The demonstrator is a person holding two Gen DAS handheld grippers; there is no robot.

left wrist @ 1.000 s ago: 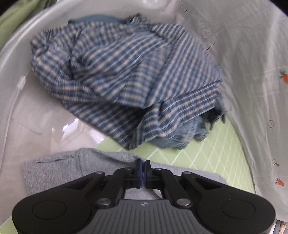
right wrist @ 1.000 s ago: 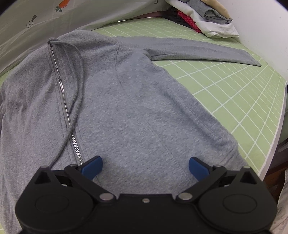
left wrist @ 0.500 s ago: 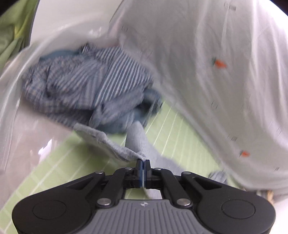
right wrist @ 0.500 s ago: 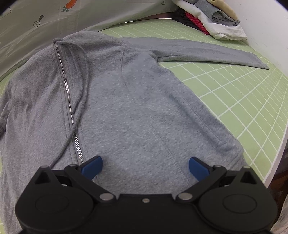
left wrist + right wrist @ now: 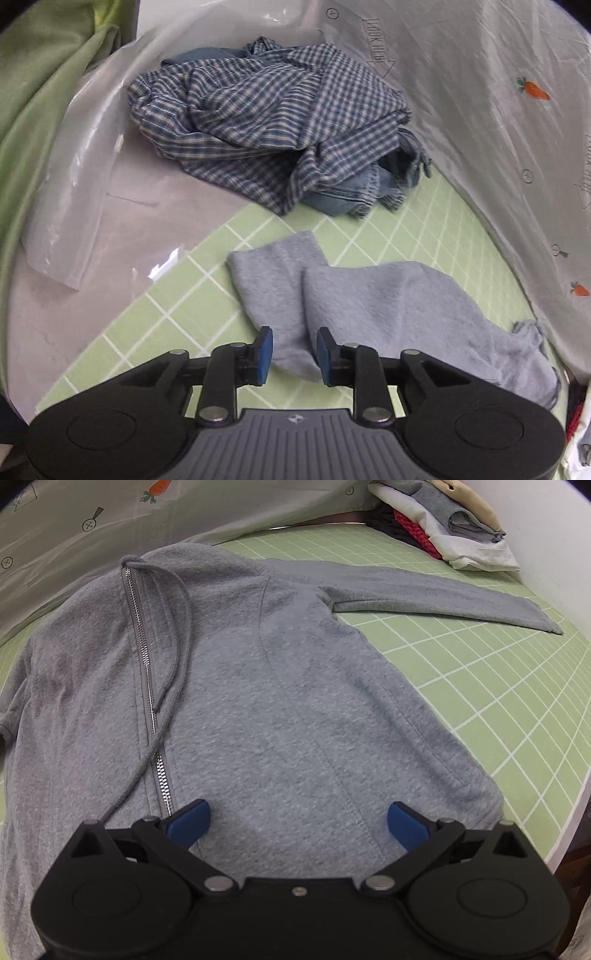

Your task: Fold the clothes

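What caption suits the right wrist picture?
Open right tongs hover over a zipped grey hoodie spread on the green grid mat.

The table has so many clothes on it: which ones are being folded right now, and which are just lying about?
In the job:
- grey hoodie, spread flat, zip side up
- its sleeve, lying doubled over in front of the left gripper
- right gripper, open over the hem

Just lying about:
- crumpled checked shirt
- jeans under it
- stack of folded clothes
- carrot-print plastic sheet

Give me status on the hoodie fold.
Done: gray hoodie spread flat, zipped; folded stack at far corner. In hand: nothing; left gripper open over its doubled-over sleeve, right gripper open. Left: other sleeve, body folds, plaid shirt.
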